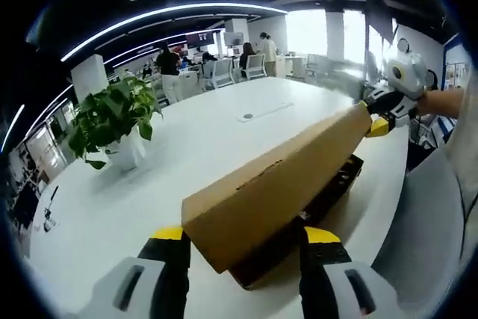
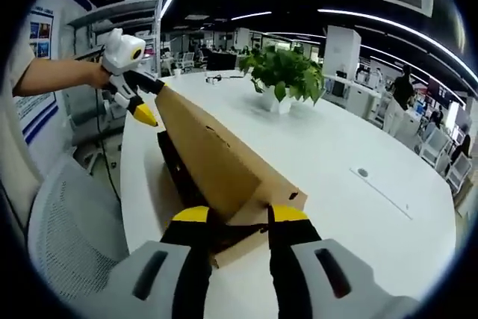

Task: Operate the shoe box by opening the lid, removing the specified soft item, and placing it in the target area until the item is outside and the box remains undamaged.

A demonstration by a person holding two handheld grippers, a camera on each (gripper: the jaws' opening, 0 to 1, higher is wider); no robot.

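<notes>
I had the shoe box (image 1: 299, 214) lying lengthwise on the white table (image 1: 224, 132), near its edge, with the cardboard lid (image 1: 276, 177) tilted up over the dark base. In the left gripper view, my left gripper (image 1: 246, 248) sat at the near end of the box, its yellow-tipped jaws spread wide on either side of the lid's corner; I could not tell whether they touched it. At the far end, the right gripper (image 1: 377, 113) met the lid's other corner, with a hand (image 1: 433, 102) behind it.

In the right gripper view, my right gripper (image 2: 240, 218) had its jaws drawn narrow around the near corner of the lid (image 2: 216, 158), apparently pinching its edge. The left gripper (image 2: 142, 110) was at the far corner, touching the raised lid. The box's contents were hidden under the lid.

A potted plant (image 2: 284, 76) stood further in on the table (image 2: 336, 155), well apart from the box. A mesh chair (image 2: 71, 237) stood beside the table's edge.
</notes>
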